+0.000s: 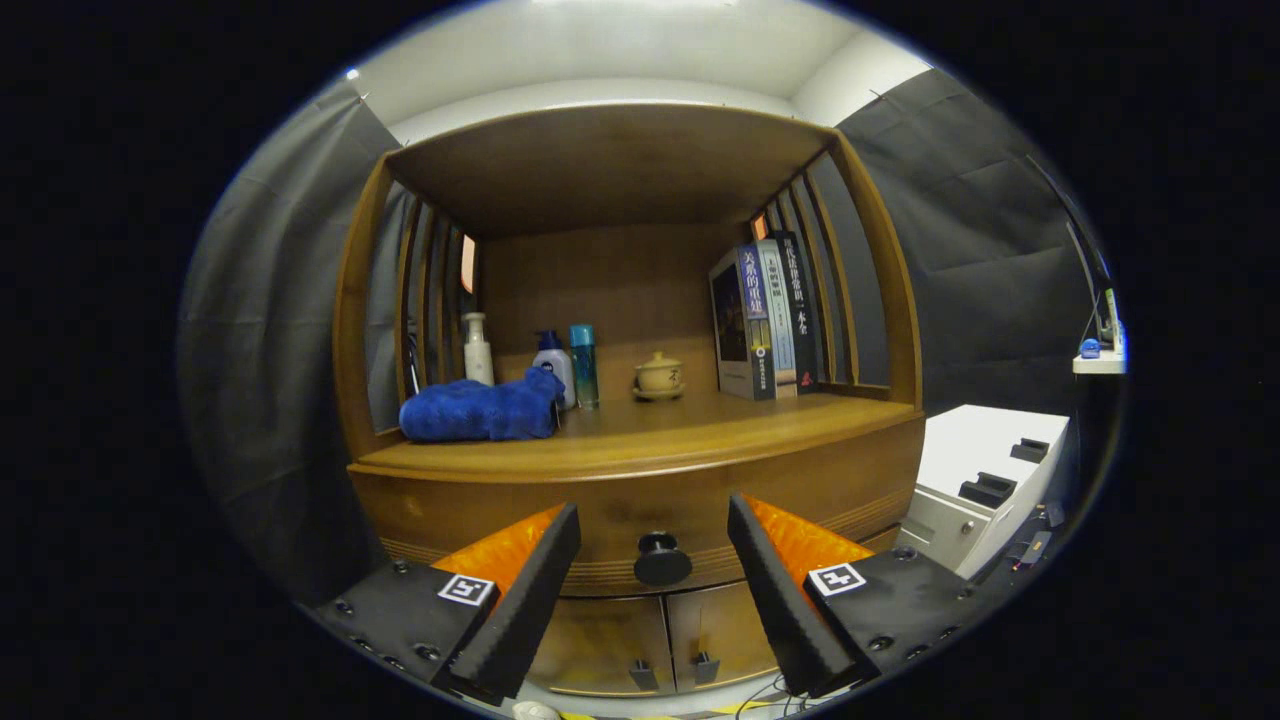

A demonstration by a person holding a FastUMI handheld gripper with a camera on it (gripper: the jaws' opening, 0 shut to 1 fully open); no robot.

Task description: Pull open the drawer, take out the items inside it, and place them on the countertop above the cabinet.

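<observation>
A wooden cabinet stands straight ahead with its drawer [480, 510] closed. The drawer's round dark knob [662, 559] sits between my two fingers, a little beyond their tips. My gripper [655, 520] is open, with nothing touching either finger. Above the drawer runs the countertop [700, 425], with a folded blue towel [480, 410] lying at its left end. The drawer's contents are hidden.
On the countertop stand a white pump bottle [478, 349], a blue-capped white bottle [553, 365], a teal bottle [584, 366], a small lidded cup [659, 375] and several upright books [765, 320]. Two cabinet doors [650, 630] lie below the drawer. A white unit [985, 480] stands to the right.
</observation>
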